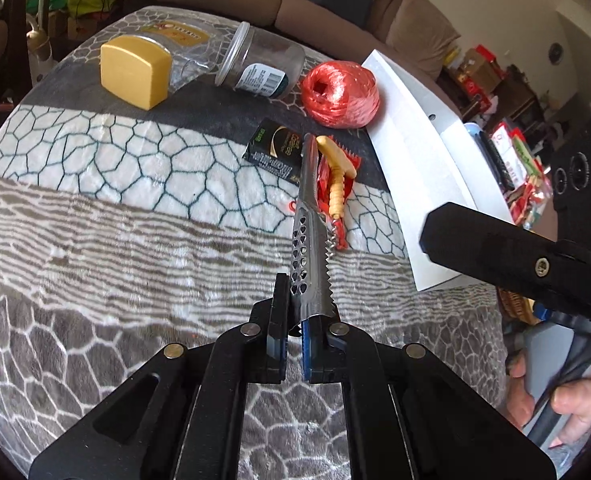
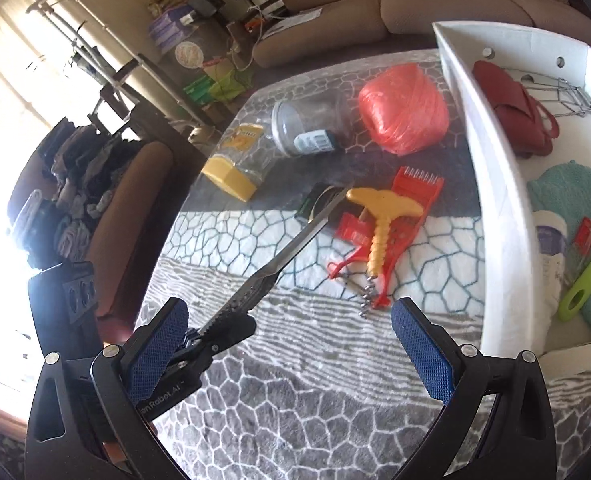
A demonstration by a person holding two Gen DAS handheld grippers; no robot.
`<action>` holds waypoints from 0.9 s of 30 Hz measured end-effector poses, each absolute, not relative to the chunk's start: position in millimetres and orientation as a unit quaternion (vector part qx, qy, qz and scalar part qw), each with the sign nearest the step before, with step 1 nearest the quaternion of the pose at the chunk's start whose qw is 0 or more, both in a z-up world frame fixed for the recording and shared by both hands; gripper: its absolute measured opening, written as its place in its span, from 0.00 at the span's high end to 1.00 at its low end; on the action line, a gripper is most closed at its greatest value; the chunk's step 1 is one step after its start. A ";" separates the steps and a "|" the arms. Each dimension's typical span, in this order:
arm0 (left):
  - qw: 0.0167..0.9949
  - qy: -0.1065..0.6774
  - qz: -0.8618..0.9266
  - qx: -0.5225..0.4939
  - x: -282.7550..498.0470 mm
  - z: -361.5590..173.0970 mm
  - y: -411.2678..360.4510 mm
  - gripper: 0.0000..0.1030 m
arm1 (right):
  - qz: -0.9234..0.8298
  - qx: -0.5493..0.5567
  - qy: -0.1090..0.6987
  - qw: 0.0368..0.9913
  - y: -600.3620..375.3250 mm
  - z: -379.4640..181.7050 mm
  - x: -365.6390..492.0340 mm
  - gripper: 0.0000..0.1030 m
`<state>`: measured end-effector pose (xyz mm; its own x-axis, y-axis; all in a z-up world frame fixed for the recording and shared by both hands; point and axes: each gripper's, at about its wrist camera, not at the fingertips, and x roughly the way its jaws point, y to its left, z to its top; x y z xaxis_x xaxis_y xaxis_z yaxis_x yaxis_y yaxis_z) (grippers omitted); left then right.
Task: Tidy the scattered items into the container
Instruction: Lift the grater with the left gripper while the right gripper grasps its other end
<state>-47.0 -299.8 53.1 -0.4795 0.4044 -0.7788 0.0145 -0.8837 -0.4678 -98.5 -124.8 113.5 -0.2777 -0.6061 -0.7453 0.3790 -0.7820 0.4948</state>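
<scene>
My left gripper (image 1: 295, 320) is shut on a long metal grater (image 1: 306, 216) with heart-shaped holes and holds it above the patterned blanket; the grater also shows in the right wrist view (image 2: 295, 246). My right gripper (image 2: 287, 344) is open and empty over the blanket. A yellow-handled corkscrew (image 2: 379, 224) lies on a red plastic comb piece (image 2: 411, 200). A red twine ball (image 2: 403, 108), a clear jar (image 2: 307, 124), a yellow block (image 2: 229, 178) and a small black box (image 1: 273, 148) lie beyond. The white container (image 2: 491, 216) stands at the right.
The container holds a red pouch (image 2: 511, 108), a wire rack (image 2: 567, 94), a teal cloth (image 2: 575, 196), a white bottle (image 2: 551, 248) and a green tool (image 2: 583, 288). A brown sofa (image 2: 375, 4) lies behind the table. Clutter stands at the left.
</scene>
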 end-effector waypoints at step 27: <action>0.178 -0.204 0.835 -0.479 -11.1 71.5 -237.0 0.92 | -0.711 0.521 -0.287 0.375 -111.5 67.7 -112.6 0.76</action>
<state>-11.1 -237.0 71.5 -0.4786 0.4922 -0.7271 -0.1012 -0.8535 -0.5112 -112.6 -111.5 67.7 -0.1760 -0.8327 -0.5250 0.2343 -0.5534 0.7993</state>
